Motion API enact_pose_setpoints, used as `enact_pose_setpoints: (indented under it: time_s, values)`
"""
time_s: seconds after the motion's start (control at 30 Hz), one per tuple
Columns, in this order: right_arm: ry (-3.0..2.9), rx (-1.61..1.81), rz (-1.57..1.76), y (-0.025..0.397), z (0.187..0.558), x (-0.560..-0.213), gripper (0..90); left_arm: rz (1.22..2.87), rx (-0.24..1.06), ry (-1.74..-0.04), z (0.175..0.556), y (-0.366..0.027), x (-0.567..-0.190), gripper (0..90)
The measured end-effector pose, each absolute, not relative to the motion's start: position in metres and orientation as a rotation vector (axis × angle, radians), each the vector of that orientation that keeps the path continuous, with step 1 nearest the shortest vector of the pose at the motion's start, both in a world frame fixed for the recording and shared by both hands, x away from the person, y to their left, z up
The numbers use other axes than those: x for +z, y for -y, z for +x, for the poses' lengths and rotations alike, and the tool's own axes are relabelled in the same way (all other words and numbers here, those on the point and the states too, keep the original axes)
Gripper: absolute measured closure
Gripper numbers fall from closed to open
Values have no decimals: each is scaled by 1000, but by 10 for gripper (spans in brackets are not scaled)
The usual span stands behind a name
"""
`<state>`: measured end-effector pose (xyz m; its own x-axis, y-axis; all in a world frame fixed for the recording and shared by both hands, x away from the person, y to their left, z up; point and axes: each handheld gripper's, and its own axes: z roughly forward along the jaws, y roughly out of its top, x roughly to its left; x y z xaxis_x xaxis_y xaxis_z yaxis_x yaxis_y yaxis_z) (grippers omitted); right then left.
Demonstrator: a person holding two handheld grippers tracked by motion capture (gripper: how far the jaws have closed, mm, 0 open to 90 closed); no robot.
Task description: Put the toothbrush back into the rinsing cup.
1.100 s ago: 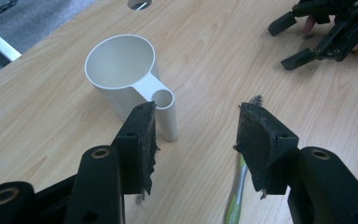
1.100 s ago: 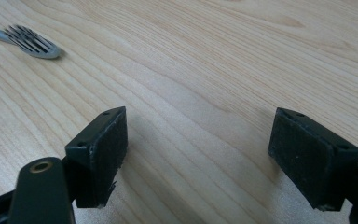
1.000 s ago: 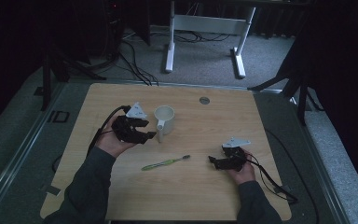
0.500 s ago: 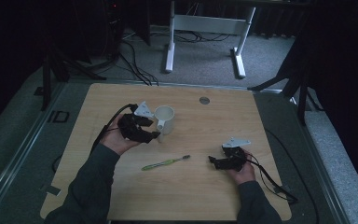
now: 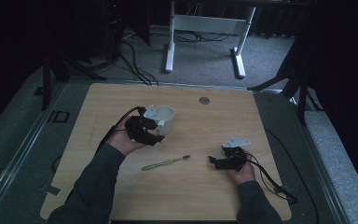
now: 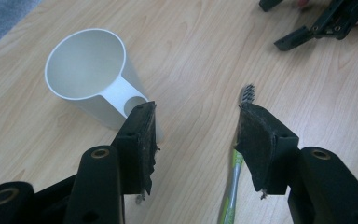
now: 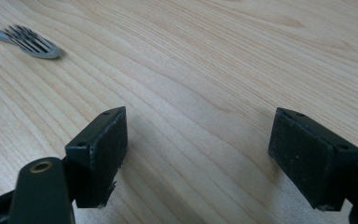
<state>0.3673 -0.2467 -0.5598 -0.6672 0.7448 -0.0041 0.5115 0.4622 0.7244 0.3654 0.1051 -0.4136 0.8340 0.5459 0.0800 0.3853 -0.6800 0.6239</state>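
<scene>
We count one white cup, one green toothbrush and two grippers on the tabletop.

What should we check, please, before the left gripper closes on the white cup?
1. Left gripper open: ok, its jaws stand apart.
2. White plastic cup with a handle tab upright and empty: ok.
3. Cup between the jaws: not ok; in the left gripper view only the handle tab reaches one jaw, and the cup body lies off to one side.
4. Green-handled toothbrush out of the way: not ok; in the left gripper view it lies by the other jaw.
5. Right gripper clear: ok, open over bare wooden table.
6. Contact of jaw with cup: cannot tell.
</scene>
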Motion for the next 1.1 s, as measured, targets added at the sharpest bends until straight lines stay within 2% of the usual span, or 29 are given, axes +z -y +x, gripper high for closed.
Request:
enact_pose_setpoints:
  time_s: [1.1]
  values:
    - [-2396, 1024, 1066, 247, 367, -560, 193, 2536, 226, -646, 373, -80, -444, 515]
